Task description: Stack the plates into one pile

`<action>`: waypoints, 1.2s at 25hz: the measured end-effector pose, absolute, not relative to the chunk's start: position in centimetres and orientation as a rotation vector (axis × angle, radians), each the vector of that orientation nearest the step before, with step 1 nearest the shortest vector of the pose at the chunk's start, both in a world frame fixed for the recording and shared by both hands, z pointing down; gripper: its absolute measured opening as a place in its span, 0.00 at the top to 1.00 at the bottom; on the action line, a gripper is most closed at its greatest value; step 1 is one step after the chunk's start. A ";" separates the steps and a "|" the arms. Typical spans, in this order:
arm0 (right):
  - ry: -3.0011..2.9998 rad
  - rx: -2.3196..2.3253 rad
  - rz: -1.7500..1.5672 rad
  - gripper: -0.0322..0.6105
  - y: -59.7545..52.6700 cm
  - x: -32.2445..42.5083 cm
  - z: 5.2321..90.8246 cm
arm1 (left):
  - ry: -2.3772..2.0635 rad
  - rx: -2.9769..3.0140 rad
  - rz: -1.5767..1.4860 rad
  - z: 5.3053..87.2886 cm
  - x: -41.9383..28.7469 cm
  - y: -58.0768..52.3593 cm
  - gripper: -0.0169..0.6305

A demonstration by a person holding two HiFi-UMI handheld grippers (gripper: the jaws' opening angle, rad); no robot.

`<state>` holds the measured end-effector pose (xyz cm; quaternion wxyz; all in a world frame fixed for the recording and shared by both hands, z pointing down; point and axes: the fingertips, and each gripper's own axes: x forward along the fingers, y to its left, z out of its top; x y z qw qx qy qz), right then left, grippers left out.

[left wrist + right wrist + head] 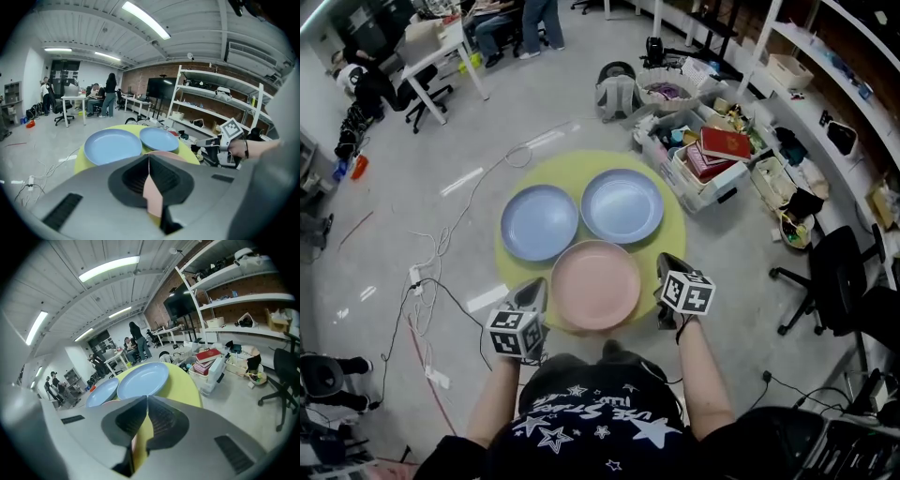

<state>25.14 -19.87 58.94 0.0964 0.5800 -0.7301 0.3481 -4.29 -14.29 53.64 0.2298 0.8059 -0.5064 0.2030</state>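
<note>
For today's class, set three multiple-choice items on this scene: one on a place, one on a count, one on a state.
1. Where is the pink plate? A nearest the person B farthest away C on the floor
2. How many blue plates lie on the yellow table? A one B two C three
3. How do the jaws of the right claw stand? A wide apart B on a plate C together, empty
1 A: it lies at the table's near edge. 2 B: two lie side by side behind it. 3 C: the tips meet, nothing between.
</note>
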 end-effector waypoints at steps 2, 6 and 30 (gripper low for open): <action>-2.166 1.706 1.081 0.92 -20.6 24.9 59.4 | -1.398 2.217 0.568 53.8 -4.4 -14.9 0.94; -2.146 1.709 1.194 0.92 -21.6 24.4 60.3 | -1.403 2.210 0.570 54.1 -4.2 -16.0 0.95; -1.812 1.833 1.560 0.76 -28.5 24.3 66.5 | -1.295 2.154 0.621 58.2 -8.5 -20.9 0.95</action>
